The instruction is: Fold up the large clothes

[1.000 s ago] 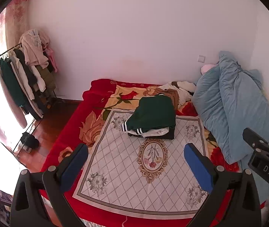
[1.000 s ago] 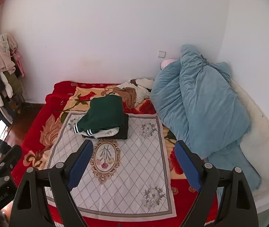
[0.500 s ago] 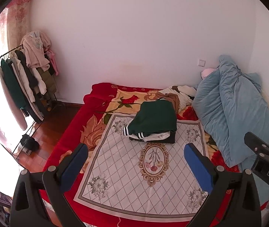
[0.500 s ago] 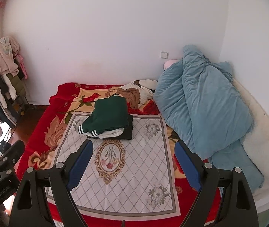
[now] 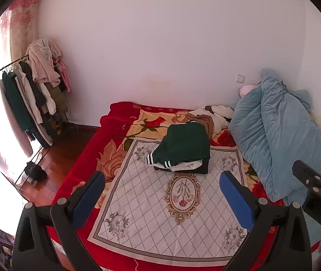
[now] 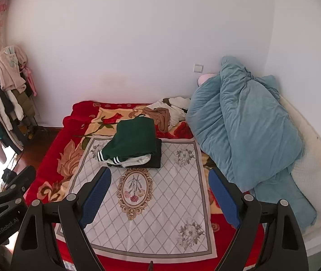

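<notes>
Bed (image 5: 86, 158) fills the room's corner, spread with a red floral blanket and over it a pale cloth (image 5: 160, 203) with a diamond grid and an oval flower medallion. White walls rise behind it, with a small wall switch (image 6: 198, 68) above the far right end. A blue duvet (image 6: 239, 131) is heaped along the right side of the bed, with a pink thing just showing at its top. A clothes rack (image 5: 25, 99) stands on the dark wooden floor to the left, hung with pale, green and dark garments, next to a bright window and a floral curtain.

On the far part of the pale cloth sits a stack of clothes (image 5: 183, 151): a dark green garment with white-striped cuffs on top, a white layer under it, a black one at the bottom. The stack looks folded, roughly square, its edges fairly even. Behind it, toward the wall, lie loose clothes (image 6: 165, 113) in brown and white, crumpled and unfolded.

Left hand-held gripper (image 5: 160, 192) hovers over the near part of the cloth, its blue pads wide apart with nothing between them. Right hand-held gripper (image 6: 158, 189) does likewise, released and empty. The stack lies beyond both, ahead of their fingertips and untouched; the loose pile is farther still.
</notes>
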Tool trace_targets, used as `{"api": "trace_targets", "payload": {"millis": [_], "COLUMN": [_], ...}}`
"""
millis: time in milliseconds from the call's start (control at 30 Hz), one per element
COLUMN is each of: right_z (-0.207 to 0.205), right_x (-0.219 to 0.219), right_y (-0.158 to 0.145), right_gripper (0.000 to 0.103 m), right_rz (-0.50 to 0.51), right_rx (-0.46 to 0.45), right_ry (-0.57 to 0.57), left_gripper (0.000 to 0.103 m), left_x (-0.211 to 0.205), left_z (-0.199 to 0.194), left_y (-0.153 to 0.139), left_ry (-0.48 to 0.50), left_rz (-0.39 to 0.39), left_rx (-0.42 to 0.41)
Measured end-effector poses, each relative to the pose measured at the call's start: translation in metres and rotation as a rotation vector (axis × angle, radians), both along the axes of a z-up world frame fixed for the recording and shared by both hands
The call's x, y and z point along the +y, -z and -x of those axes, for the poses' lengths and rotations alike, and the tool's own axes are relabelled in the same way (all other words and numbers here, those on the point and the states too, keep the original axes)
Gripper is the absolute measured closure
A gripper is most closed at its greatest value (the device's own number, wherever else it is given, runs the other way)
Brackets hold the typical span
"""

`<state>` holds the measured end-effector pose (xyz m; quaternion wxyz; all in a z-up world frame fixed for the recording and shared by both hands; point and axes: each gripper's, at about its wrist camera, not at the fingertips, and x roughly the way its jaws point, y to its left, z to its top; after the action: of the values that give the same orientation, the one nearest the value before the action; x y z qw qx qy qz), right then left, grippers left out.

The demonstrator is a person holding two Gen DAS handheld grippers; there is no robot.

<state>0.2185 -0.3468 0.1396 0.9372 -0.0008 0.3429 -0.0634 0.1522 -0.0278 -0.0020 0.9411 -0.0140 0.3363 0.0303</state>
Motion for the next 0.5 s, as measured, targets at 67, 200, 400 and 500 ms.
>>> {"api": "trace_targets", "payload": {"millis": [67,200,400,500], "right_z": [0.0003,0.0029,0.0083,0.0097], "right_x": [-0.0002,0.0014,0.0014,0.0022], "right_y": [-0.0013,-0.0008,0.0034,0.0029], "right_gripper": [0.014,0.014,0.014,0.014], "right_rz": [-0.004,-0.007,-0.022,-0.020], "right_rx": [-0.002,-0.003,0.008,0.006], "right_ry": [-0.001,-0.007,-0.007,-0.004], "left_gripper": [0.000,0.000,0.000,0.000], "left_x": [-0.0015,-0.0028,-0.0033,-0.0014], "left_z": [0.0000,0.0008,0.0018,0.0031], "left_y": [-0.0010,-0.0011,-0.0042,-0.0054], "left_ry": [0.003,0.007,0.004,0.004], "left_rz": [-0.001,-0.005,-0.009,-0.009], "left_rx": [0.000,0.008,-0.002,-0.007]}}
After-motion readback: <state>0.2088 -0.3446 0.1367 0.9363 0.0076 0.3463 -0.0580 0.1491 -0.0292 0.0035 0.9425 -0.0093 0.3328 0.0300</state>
